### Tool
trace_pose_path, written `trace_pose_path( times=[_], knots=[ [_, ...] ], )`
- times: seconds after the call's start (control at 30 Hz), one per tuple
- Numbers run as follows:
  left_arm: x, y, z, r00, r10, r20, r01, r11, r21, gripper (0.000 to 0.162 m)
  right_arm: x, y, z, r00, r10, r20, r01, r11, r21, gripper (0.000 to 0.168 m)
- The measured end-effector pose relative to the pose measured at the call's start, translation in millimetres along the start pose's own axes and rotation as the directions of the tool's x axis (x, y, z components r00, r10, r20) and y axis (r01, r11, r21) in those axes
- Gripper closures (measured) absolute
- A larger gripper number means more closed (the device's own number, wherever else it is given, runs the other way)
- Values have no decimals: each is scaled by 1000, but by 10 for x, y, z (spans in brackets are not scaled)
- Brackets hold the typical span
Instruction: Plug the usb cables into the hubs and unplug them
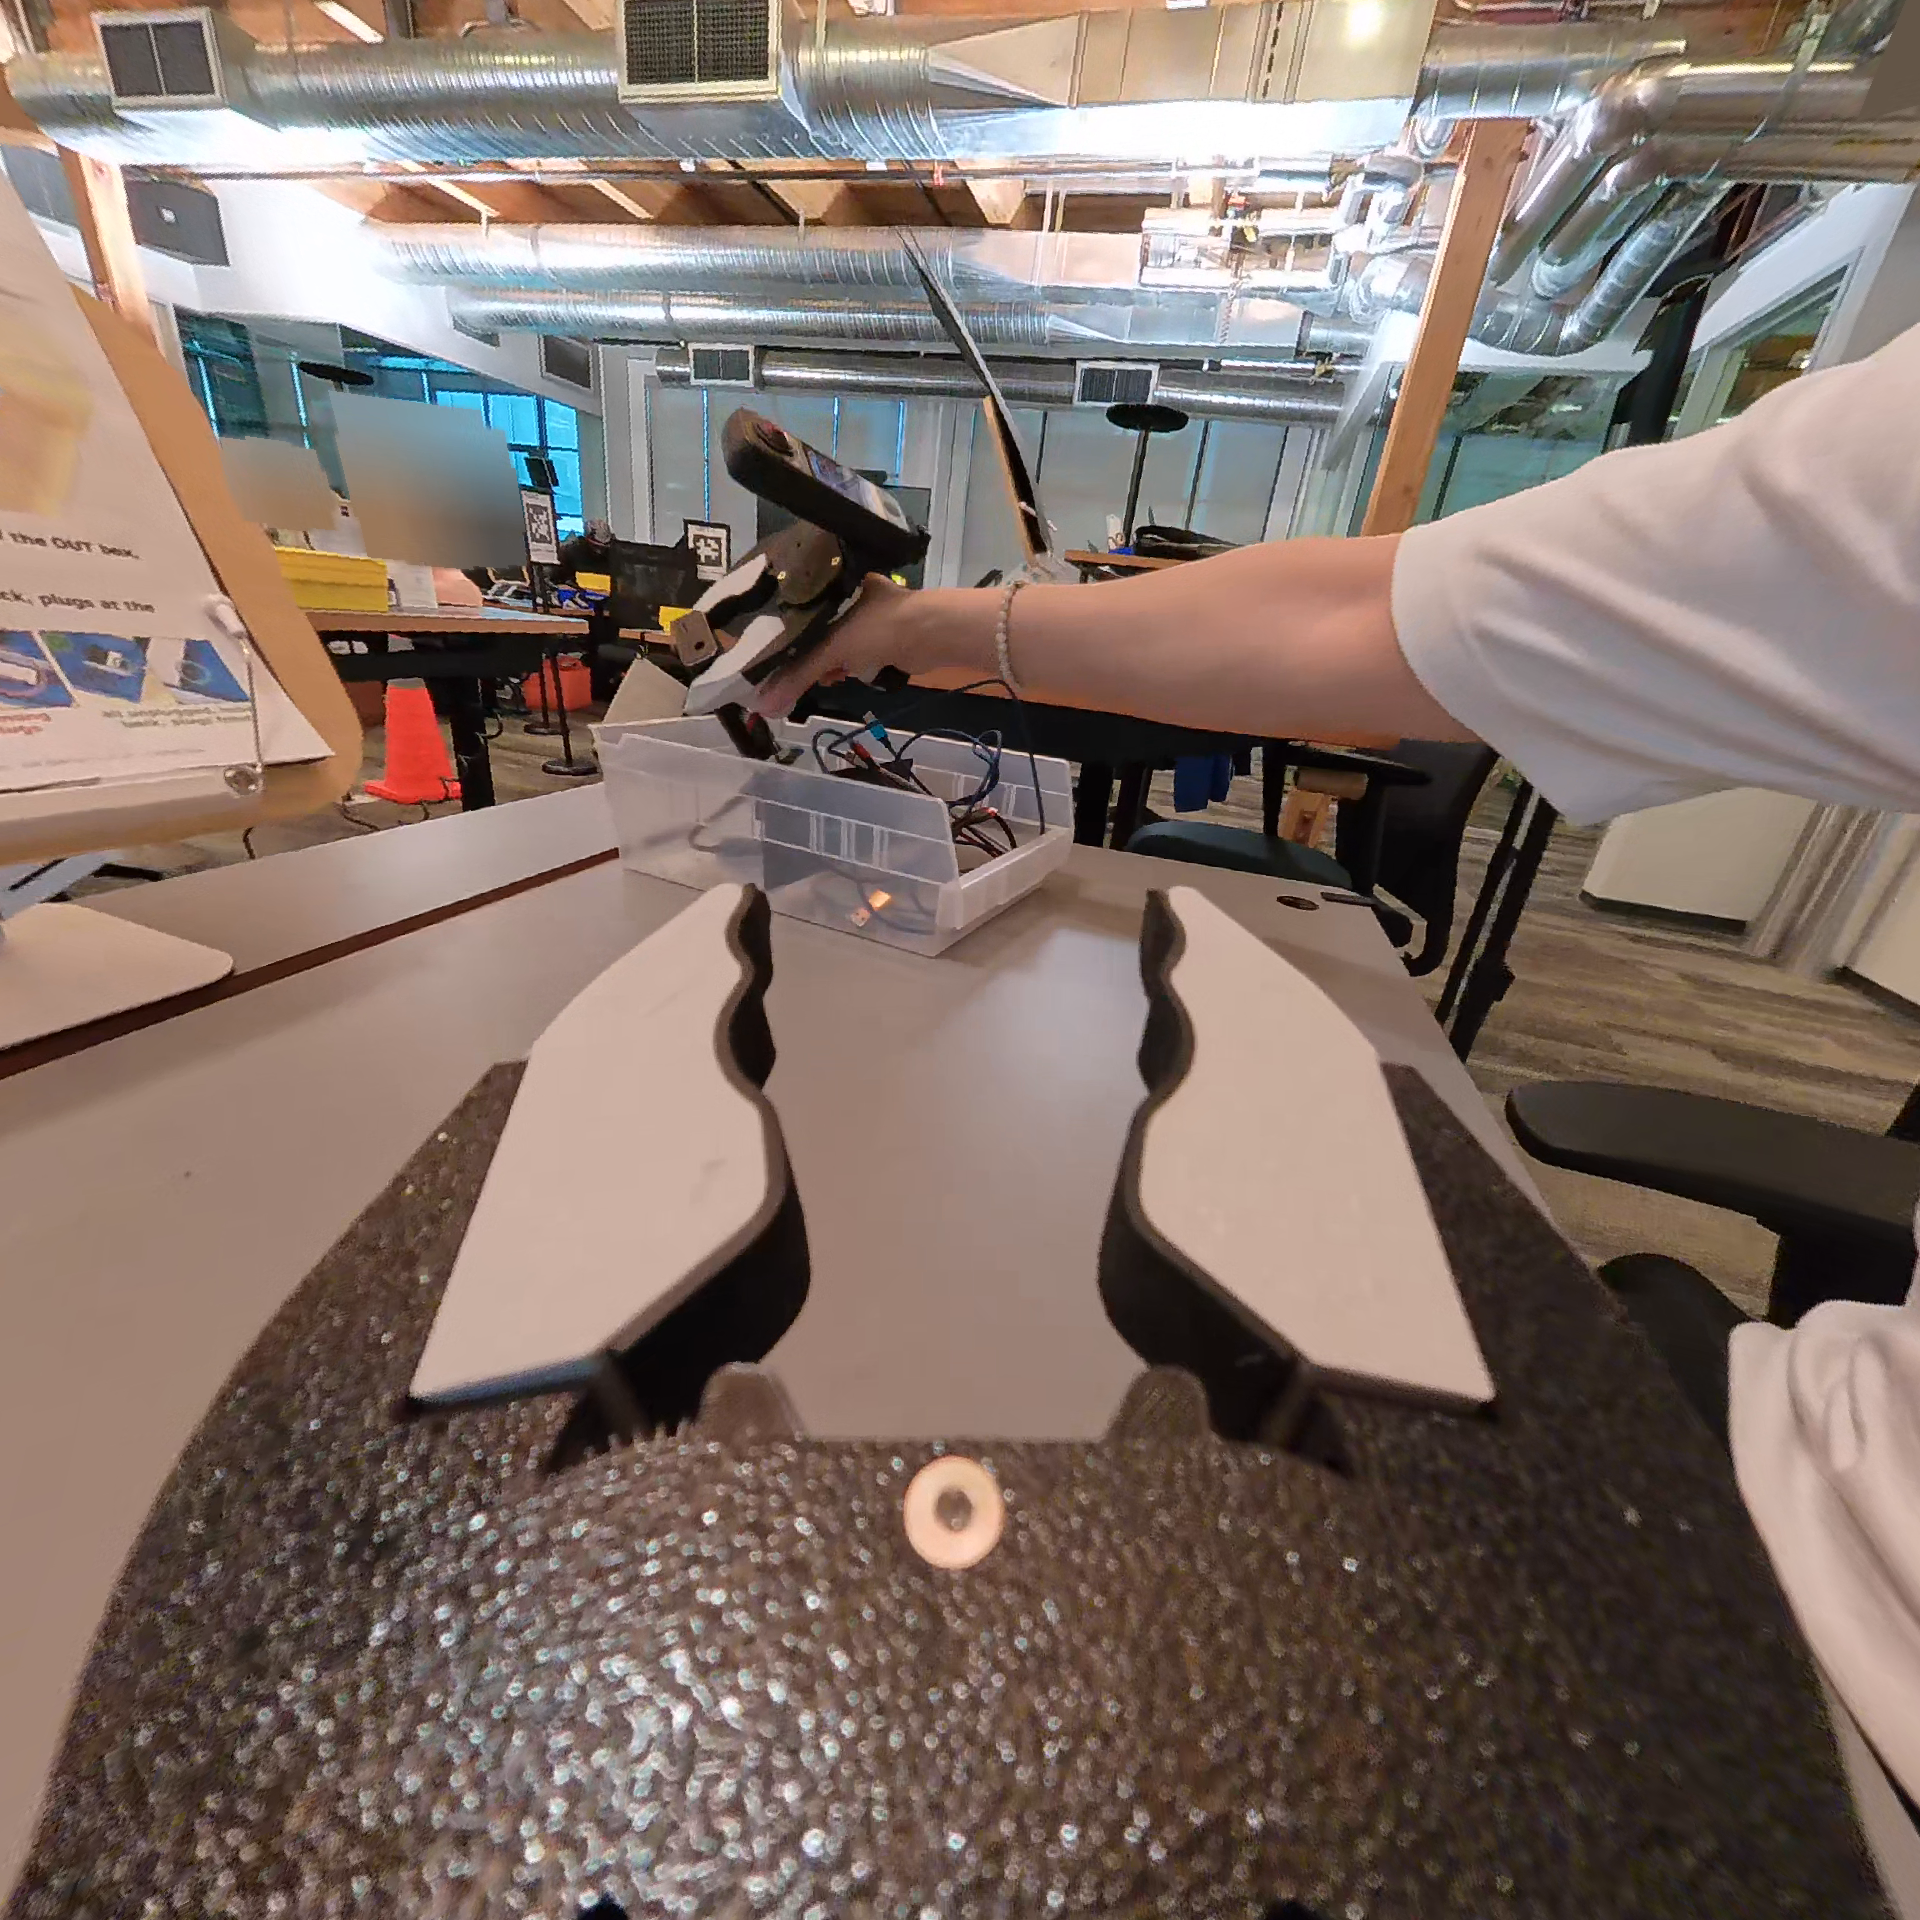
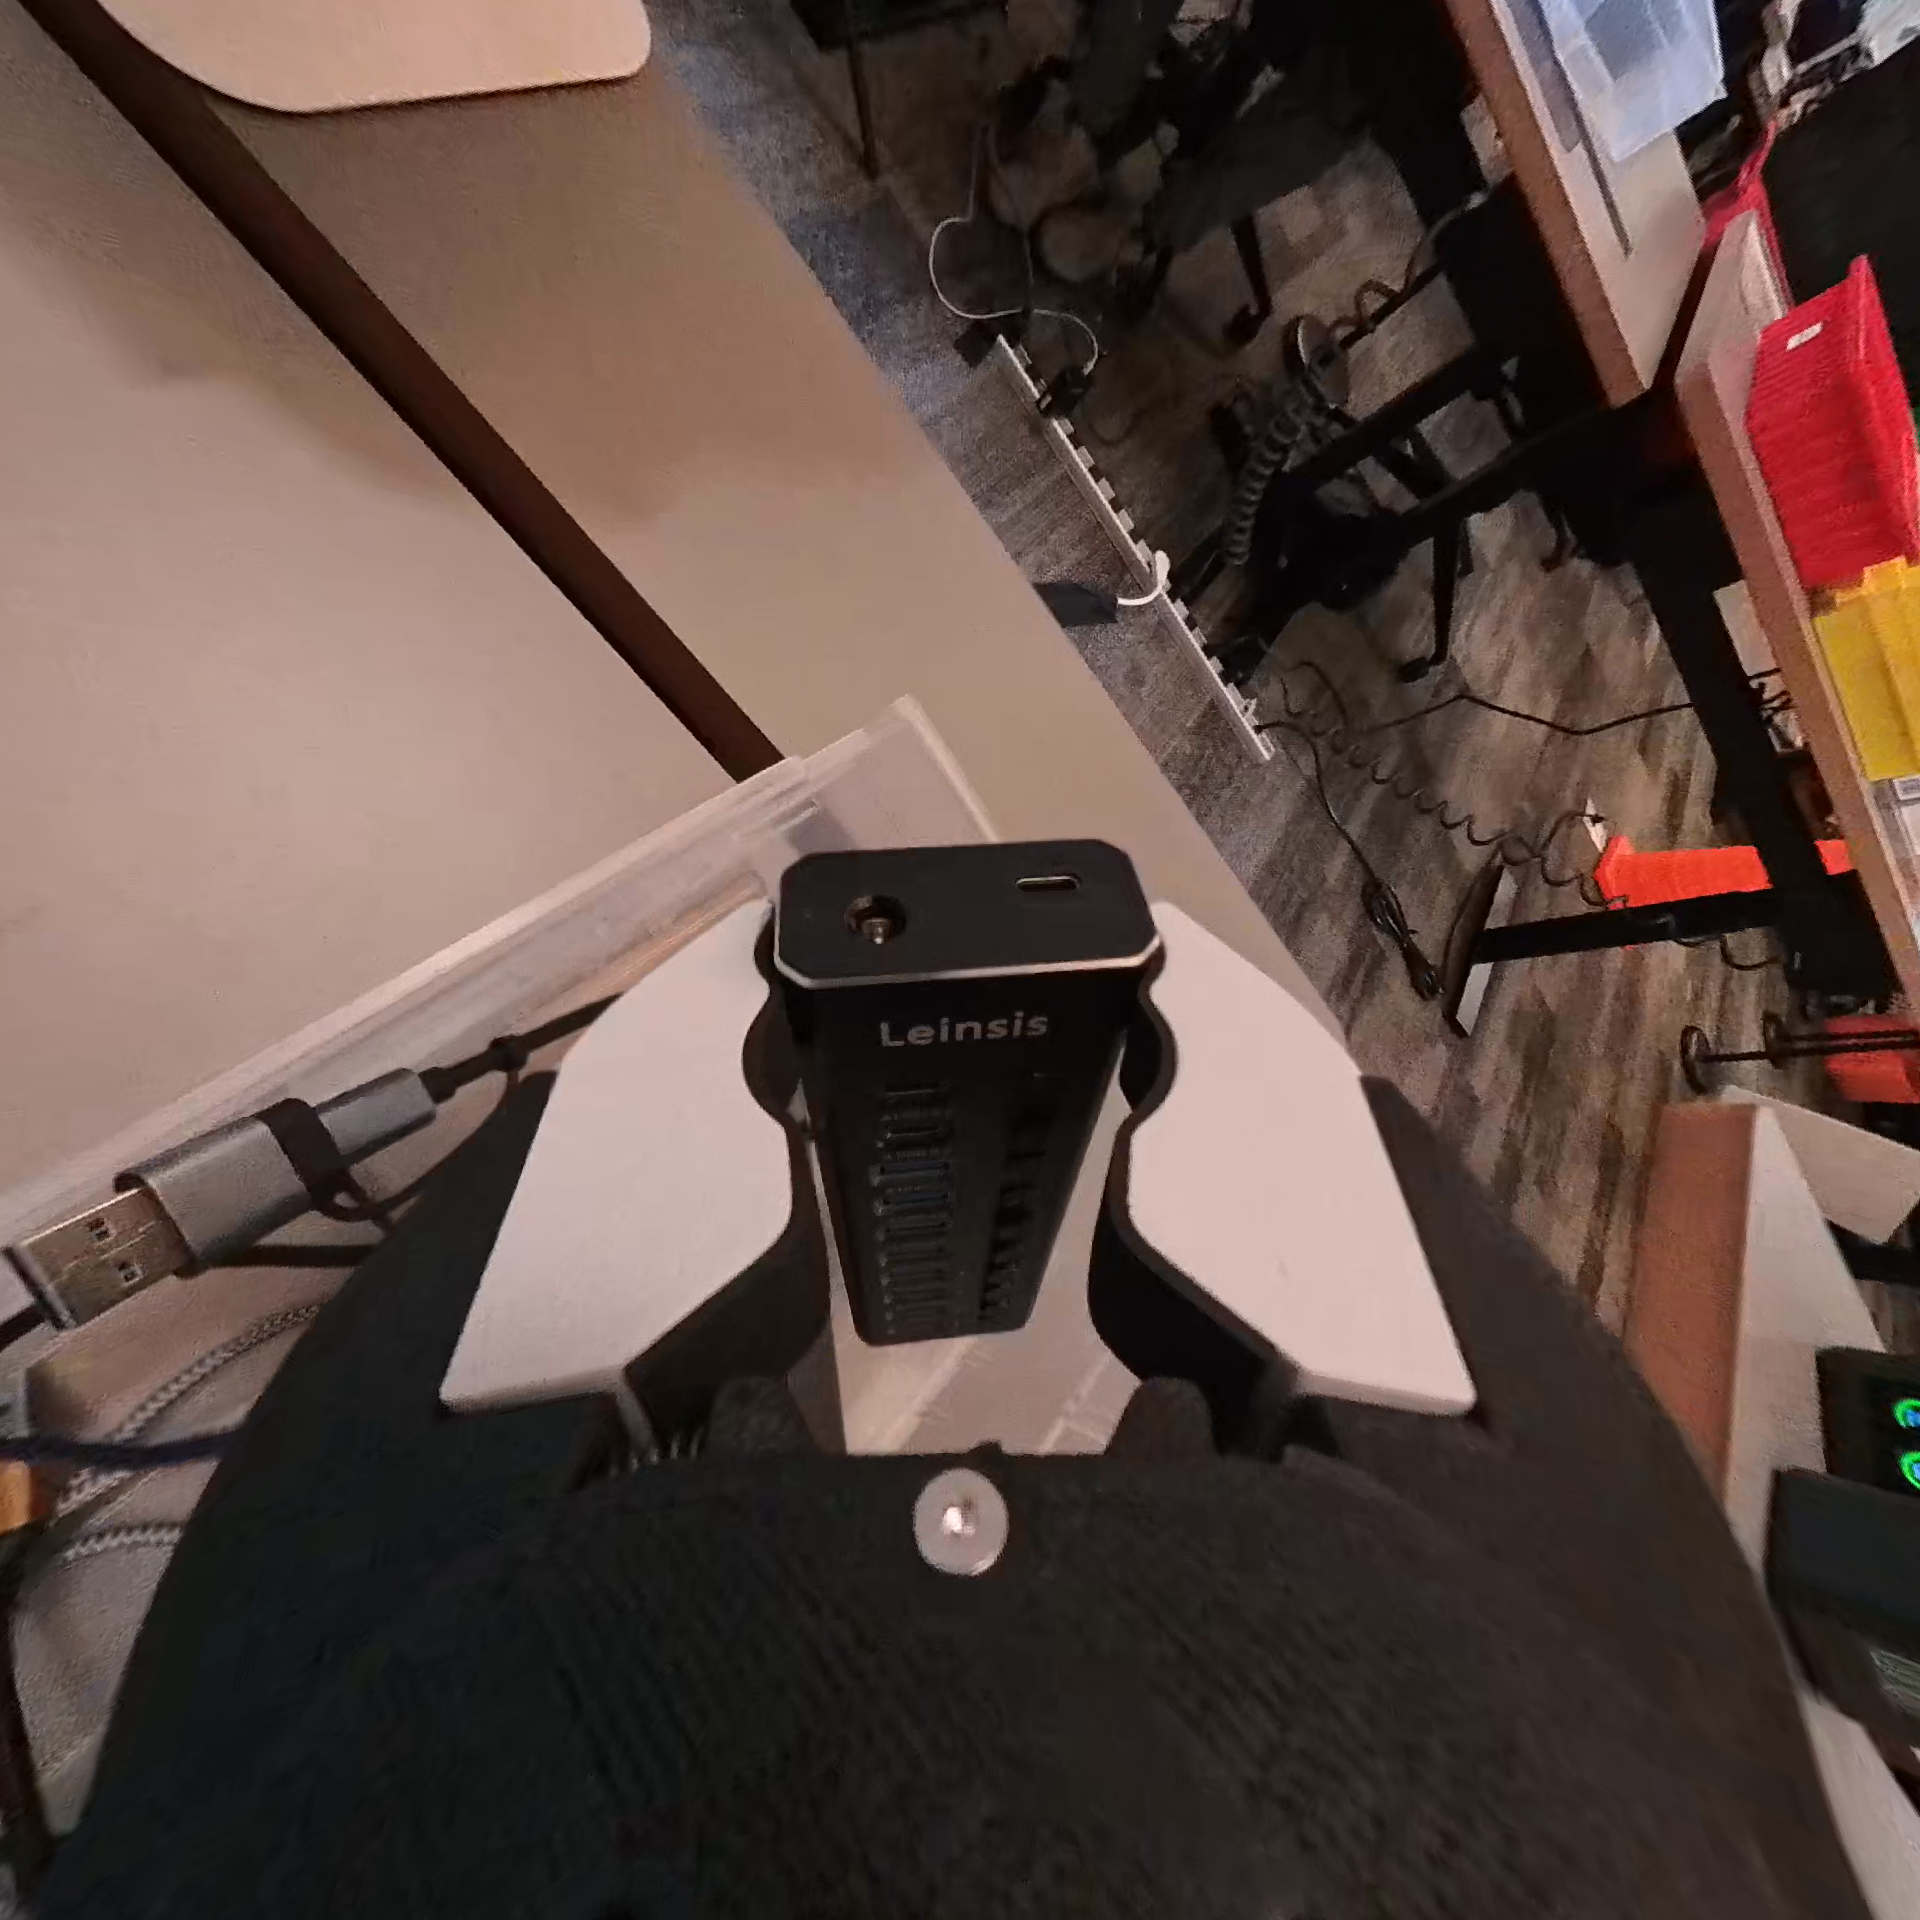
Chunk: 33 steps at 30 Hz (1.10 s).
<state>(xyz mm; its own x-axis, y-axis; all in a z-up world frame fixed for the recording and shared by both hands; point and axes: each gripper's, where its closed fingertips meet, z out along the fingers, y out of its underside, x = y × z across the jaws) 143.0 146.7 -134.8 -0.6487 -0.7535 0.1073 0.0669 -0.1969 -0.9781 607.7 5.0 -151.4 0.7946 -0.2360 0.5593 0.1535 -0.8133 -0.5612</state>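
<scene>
Left tongs gape empty above bare grey tabletop; right tongs clamp a slim black hub over the clear plastic bin.

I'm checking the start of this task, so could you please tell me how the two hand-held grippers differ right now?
The left hand-held gripper is open and empty; the right hand-held gripper is shut on the black USB hub. The left hangs over bare grey table; the right is at the clear bin of cables. Both have white fingers with black pads.
</scene>
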Motion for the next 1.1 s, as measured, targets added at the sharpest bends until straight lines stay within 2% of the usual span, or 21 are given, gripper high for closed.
trace_pose_path(
  times=[0.13,0.27,0.37,0.43,0.6,0.77,0.9,0.97,1.03,1.1],
  knots=[
    [20,72,30,1000,-15,-17,15,1000,-24,94,-75,34,61,998,-46,36,45,999,22,106],
    [56,98,58,999,-13,-33,12,999,-39,94,-77,138,87,997,-64,36,66,997,-49,105],
    [65,80,57,999,-11,-36,10,999,-37,94,-84,46,1,998,-43,46,44,999,-26,115],
    [66,59,46,999,-9,-36,8,999,-34,94,17,-101,-125,1000,21,9,-22,999,38,116],
    [80,-39,12,999,0,-35,0,1000,-15,94,144,-335,-684,976,212,-50,-199,961,192,115],
    [144,-73,44,998,-10,-59,9,1000,-11,96,-285,-294,-1462,940,336,-64,-300,899,320,120],
    [176,72,163,998,-37,-46,34,997,-72,98,-851,-188,-2098,903,430,-15,-371,795,480,125],
    [180,204,258,998,-64,-16,62,990,-123,98,-1031,-93,-2347,861,509,11,-427,711,559,126],
    [157,353,381,992,-117,49,124,977,-172,99,-1180,-2,-2534,825,562,65,-477,629,614,125],
    [113,466,556,970,-198,143,224,955,-196,99,-1233,128,-2652,788,612,64,-504,582,639,125]
  ],
)
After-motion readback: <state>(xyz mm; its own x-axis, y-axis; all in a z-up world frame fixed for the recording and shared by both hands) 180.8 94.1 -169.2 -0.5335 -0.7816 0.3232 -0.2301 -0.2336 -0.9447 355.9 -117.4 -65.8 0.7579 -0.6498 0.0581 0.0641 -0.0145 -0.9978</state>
